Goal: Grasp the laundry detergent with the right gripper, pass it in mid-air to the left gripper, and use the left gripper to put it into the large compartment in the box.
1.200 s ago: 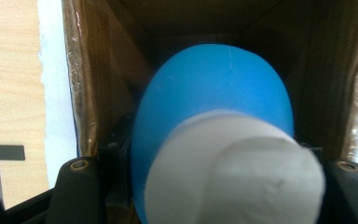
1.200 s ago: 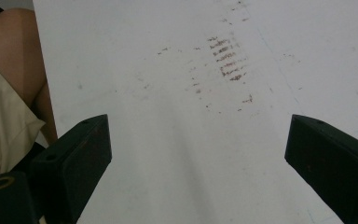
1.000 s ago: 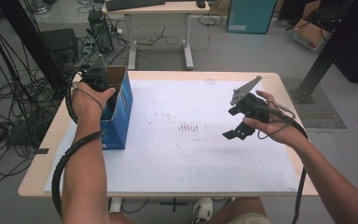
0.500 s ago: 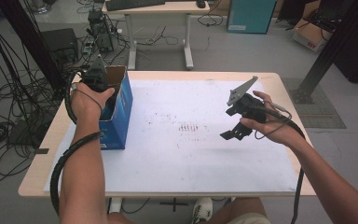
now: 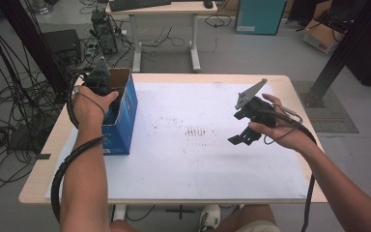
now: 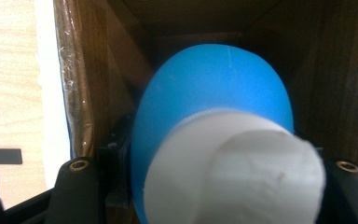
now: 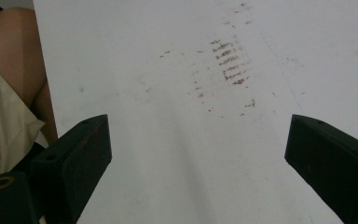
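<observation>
A blue cardboard box (image 5: 124, 118) stands open-topped at the table's left edge. My left gripper (image 5: 100, 81) reaches down into it. In the left gripper view the jaws are shut on a rounded blue object (image 6: 214, 98) with a white end (image 6: 242, 172), held inside the brown walls of the box (image 6: 98, 79). My right gripper (image 5: 245, 136) hovers over the right half of the white sheet (image 5: 188, 164). Its jaws stand wide open with nothing between them (image 7: 198, 154).
The white sheet (image 7: 168, 60) covers most of the wooden table (image 5: 43, 159) and bears brown smudges (image 5: 195, 131) near its middle. Cables and a second desk (image 5: 164, 7) lie beyond the far edge. The person's knee (image 7: 14, 56) is below the near edge.
My right gripper has drifted slightly lower and nearer the person. The left hand has stayed at the box.
</observation>
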Available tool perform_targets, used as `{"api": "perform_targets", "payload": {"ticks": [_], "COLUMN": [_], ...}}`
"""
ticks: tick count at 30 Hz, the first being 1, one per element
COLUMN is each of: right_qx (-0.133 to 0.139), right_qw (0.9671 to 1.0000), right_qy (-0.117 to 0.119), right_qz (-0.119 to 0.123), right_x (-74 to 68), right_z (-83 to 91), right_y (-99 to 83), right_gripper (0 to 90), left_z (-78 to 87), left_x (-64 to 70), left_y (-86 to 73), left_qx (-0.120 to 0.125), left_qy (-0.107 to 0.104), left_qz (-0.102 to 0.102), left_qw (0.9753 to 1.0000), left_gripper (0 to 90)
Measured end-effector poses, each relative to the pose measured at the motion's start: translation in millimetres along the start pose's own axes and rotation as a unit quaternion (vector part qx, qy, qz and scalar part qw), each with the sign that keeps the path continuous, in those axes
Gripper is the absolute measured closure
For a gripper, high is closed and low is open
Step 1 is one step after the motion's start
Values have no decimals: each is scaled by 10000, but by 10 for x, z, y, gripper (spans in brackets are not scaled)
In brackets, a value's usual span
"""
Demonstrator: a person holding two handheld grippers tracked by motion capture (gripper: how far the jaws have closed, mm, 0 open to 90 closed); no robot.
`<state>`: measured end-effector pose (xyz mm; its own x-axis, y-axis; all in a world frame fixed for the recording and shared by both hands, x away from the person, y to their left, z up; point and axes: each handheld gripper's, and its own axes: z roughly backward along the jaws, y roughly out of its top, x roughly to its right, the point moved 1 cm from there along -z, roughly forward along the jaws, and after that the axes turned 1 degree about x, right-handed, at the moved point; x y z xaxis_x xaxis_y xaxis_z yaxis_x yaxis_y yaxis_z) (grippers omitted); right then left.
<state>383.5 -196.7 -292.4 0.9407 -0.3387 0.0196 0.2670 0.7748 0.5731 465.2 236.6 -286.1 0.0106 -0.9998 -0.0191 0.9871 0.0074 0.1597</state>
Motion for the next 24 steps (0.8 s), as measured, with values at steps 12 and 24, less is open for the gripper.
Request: {"api": "perform_targets", "payload": {"ticks": [12,24], "right_qx": [-7,5], "right_qw": [10000,10000], "right_qy": [-20,-34], "right_qz": [5,17], "right_x": [-14,-10], "right_z": [33,36], "right_y": [14,26], "right_gripper": [71,71], "left_z": [0,-2], "left_x": [2,2], "left_y": [-1,0], "left_qx": [10,24], "left_qy": [8,17], "left_qz": [-8,-14], "left_qw": [10000,10000], "left_gripper": [361,361]}}
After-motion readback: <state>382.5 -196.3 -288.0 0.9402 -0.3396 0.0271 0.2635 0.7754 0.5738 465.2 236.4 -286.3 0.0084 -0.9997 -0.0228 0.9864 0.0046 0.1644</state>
